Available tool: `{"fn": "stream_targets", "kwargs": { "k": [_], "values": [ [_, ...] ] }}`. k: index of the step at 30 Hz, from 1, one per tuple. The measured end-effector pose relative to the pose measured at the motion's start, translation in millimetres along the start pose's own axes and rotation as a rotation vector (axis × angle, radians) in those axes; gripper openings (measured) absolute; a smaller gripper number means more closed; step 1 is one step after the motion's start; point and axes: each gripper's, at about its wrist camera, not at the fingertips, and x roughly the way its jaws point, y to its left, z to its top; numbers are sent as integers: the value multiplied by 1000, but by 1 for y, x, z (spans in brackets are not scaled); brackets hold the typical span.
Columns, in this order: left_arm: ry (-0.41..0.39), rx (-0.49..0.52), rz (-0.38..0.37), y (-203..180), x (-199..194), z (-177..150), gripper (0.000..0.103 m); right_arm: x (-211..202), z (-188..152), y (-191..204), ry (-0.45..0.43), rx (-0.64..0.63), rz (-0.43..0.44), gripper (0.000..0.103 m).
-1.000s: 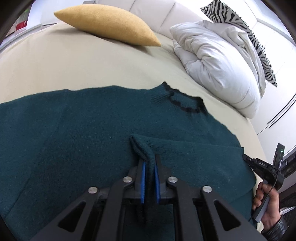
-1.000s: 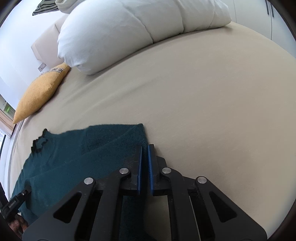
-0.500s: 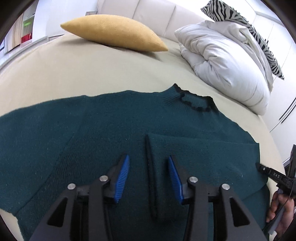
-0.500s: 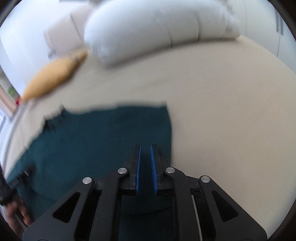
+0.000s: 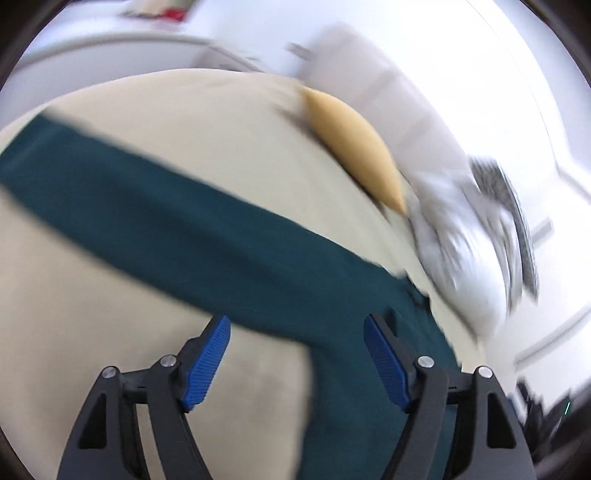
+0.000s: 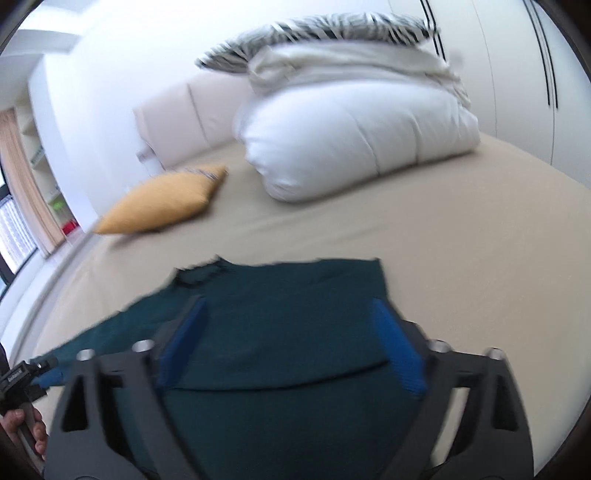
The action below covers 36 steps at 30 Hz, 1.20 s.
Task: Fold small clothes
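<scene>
A dark teal knitted sweater [image 6: 288, 325] lies flat on the beige bed, its black-trimmed collar [image 6: 199, 275] toward the pillows and its right sleeve folded across the body. In the blurred left wrist view the other sleeve [image 5: 155, 221] stretches out to the left across the sheet. My left gripper [image 5: 297, 332] hovers above the sleeve's root with its jaws opening, and nothing is pinched between the blue pads. My right gripper [image 6: 290, 314] hangs over the folded body, jaws opening wide, holding nothing.
A mustard cushion [image 6: 162, 203] and a bundled white duvet [image 6: 354, 136] with a zebra-print pillow [image 6: 317, 33] lie at the head of the bed. Beige sheet [image 6: 480, 251] spreads right of the sweater. A hand holding the left gripper's handle [image 6: 18, 384] shows at the far left edge.
Both grippers let go of the sweater and opened. The left one swung left toward the outstretched sleeve; the right one rose and pulled back over the folded body.
</scene>
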Motion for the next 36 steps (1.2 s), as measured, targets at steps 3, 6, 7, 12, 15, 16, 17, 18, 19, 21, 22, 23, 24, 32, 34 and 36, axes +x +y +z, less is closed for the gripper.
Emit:
{"fn": "stream_targets", "kwargs": {
  "k": [3, 6, 7, 12, 15, 16, 17, 18, 19, 21, 22, 23, 24, 32, 34, 36],
  "values": [
    [-73, -185, 55, 73, -35, 20, 77, -13, -11, 37, 70, -18, 110, 95],
    [-188, -372, 90, 139, -68, 40, 77, -22, -21, 61, 128, 26, 212, 94],
    [-224, -432, 98, 157, -75, 46, 77, -23, -23, 67, 142, 39, 239, 93],
    [-302, -554, 132, 201, -79, 78, 77, -34, -29, 92, 192, 67, 304, 84],
    [-297, -513, 146, 198, -67, 95, 70, -36, -34, 101, 205, 70, 312, 78],
    [-273, -500, 133, 195, -61, 99, 42, -36, -35, 100, 209, 66, 311, 75],
    [-238, -502, 116, 195, -56, 102, 14, -38, -36, 99, 212, 63, 308, 74],
    [-208, -494, 111, 189, -52, 103, 8, -39, -39, 100, 213, 61, 302, 73],
    [-214, -465, 117, 180, -53, 103, 8, -40, -42, 99, 215, 64, 298, 72],
    [-228, -369, 112, 153, -56, 107, 8, -37, -43, 89, 222, 73, 292, 72],
    [-225, -320, 98, 137, -57, 108, 8, -34, -43, 84, 227, 78, 288, 71],
    [-214, -268, 78, 115, -56, 106, 8, -33, -46, 80, 233, 83, 284, 70],
    [-206, -231, 61, 97, -55, 103, 8, -32, -50, 76, 244, 86, 281, 70],
    [-39, 229, -134, -122, 4, 29, 8, -24, -69, 47, 272, 132, 269, 68],
    [12, 297, -154, -158, 27, -9, 8, -21, -75, 39, 286, 145, 259, 68],
    [91, 328, -174, -178, 60, -47, 8, -18, -81, 31, 303, 161, 252, 68]
  ]
}}
